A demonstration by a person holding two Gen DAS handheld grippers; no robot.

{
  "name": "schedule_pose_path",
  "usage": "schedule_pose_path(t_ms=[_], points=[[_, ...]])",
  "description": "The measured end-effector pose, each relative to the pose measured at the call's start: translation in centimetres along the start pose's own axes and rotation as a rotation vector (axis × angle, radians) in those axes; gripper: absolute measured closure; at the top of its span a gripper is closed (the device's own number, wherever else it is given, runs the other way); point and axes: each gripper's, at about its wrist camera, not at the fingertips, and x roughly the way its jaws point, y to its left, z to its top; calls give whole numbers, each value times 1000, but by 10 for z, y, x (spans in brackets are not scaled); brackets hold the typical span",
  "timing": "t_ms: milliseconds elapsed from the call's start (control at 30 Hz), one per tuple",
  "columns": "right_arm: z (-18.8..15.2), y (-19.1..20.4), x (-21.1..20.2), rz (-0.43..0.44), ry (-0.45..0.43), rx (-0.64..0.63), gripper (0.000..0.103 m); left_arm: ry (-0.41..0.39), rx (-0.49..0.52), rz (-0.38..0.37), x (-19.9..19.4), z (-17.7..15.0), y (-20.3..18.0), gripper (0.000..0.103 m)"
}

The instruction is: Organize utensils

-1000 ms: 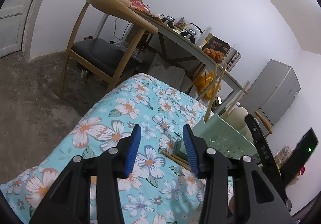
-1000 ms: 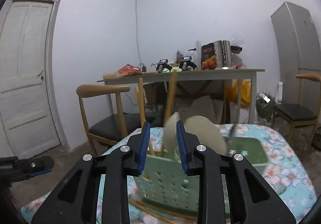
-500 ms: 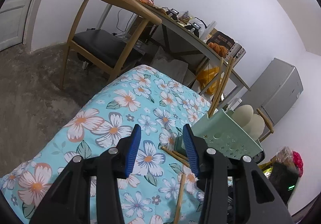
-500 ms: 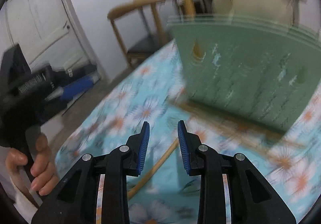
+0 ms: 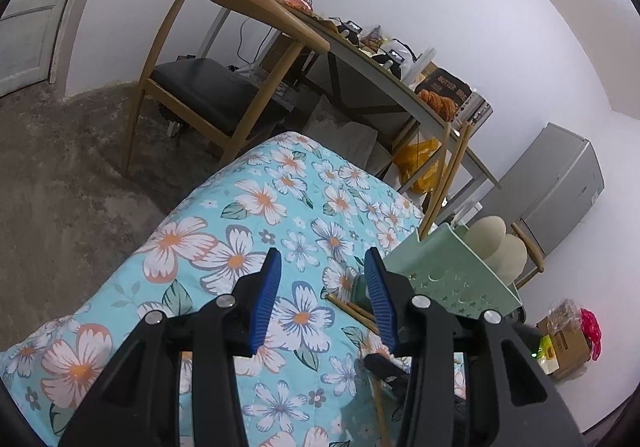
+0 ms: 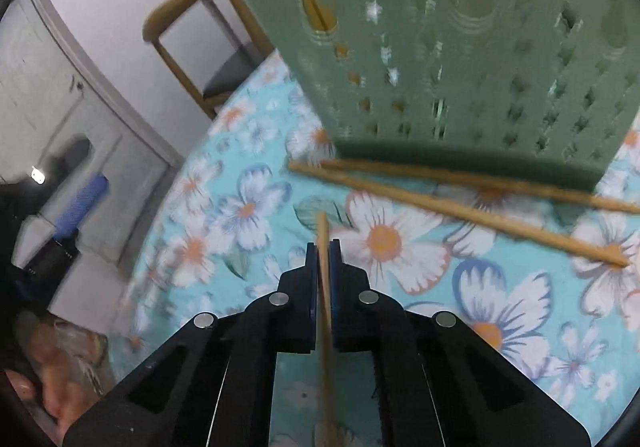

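A green perforated utensil holder (image 5: 452,271) stands on the floral tablecloth (image 5: 256,215), with chopsticks (image 5: 444,183) and pale spoons (image 5: 492,239) standing in it. It fills the top of the right wrist view (image 6: 460,59). Two wooden chopsticks (image 6: 460,203) lie on the cloth in front of its base. My right gripper (image 6: 323,251) is shut on one wooden chopstick (image 6: 322,231), low over the cloth. My left gripper (image 5: 322,267) is open and empty above the cloth, left of the holder.
A wooden chair (image 5: 224,87) stands beyond the table's far edge. A cluttered desk (image 5: 384,59) and a grey fridge (image 5: 560,183) stand further back. A cardboard box (image 5: 564,343) sits on the floor at right.
My right gripper has dropped from above the holder to the cloth and closed on a loose chopstick. My left gripper has stayed open, shifting only slightly.
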Motion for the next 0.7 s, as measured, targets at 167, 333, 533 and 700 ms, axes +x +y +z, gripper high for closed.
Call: schedule_pose_path(t_ms=[167, 333, 533, 700], points=[[39, 25, -76, 69, -251, -47, 99, -2, -18, -5, -2, 4, 6, 62], [100, 49, -130, 10, -523, -73, 100, 14, -38, -12, -1, 4, 11, 62], [150, 81, -126, -139, -772, -160, 99, 28, -14, -13, 3, 0, 5, 62], [152, 81, -103, -224, -1002, -264, 99, 12, -6, -19, 2, 5, 4, 62]])
